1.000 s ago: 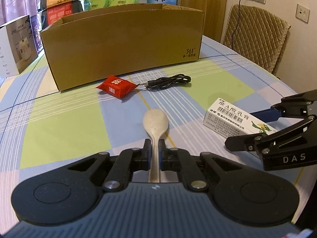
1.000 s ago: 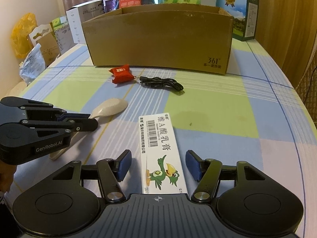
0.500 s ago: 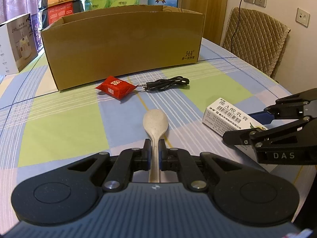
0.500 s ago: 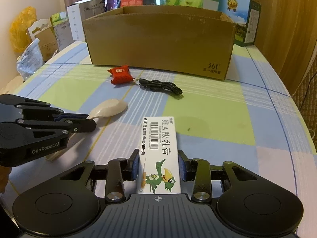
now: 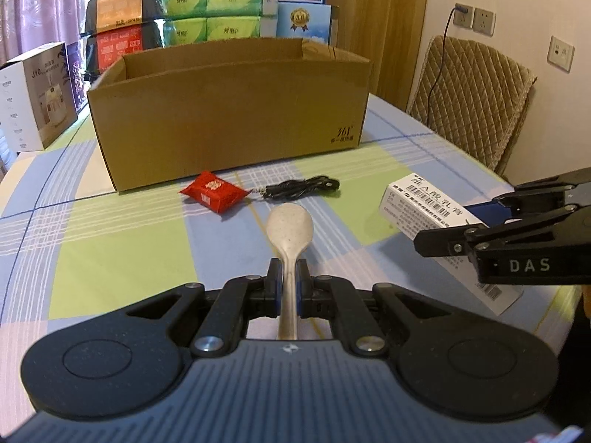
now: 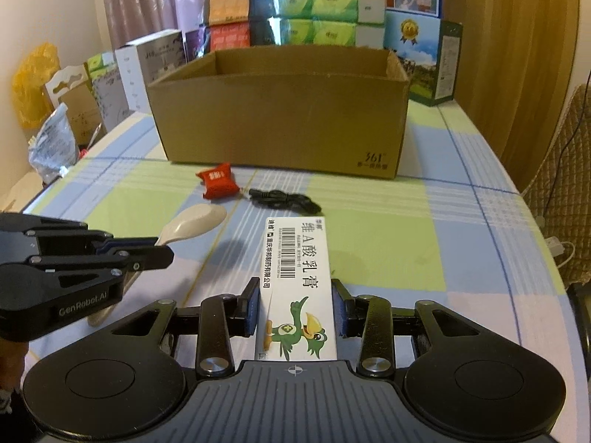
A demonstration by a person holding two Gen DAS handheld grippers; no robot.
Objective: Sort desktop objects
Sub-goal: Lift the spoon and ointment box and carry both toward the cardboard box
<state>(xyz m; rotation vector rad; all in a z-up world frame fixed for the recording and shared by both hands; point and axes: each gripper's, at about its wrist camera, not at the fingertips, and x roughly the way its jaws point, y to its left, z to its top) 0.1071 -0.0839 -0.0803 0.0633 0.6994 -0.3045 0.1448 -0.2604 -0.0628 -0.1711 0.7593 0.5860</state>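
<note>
Step in hand: both pickups look made, and the carry to the cardboard box seems next.
Left gripper: fingers clamped on the handle of the pale spoon, bowl pointing towards the box, apparently just clear of the checked surface.
Right gripper: fingers pressed on both long sides of the white ointment carton, which sticks out forward over the surface.
Left on the surface: a red sachet and a coiled black cable, side by side just in front of the box wall.
Next move, as I judge it: lift both loads high enough to clear the box's front rim, travel forward, then let go inside; the long carton wants keeping level so it doesn't snag the edge.
Carton writing: a barcode, large Chinese characters with an "A" among them, and a green cartoon bird.
Box print: "361" low on the front corner.
Tool markings: "DAS" on the right one, "GenRobot.AI" on the left one.
Background: white box marked "J10"; other print is too small to read.
</note>
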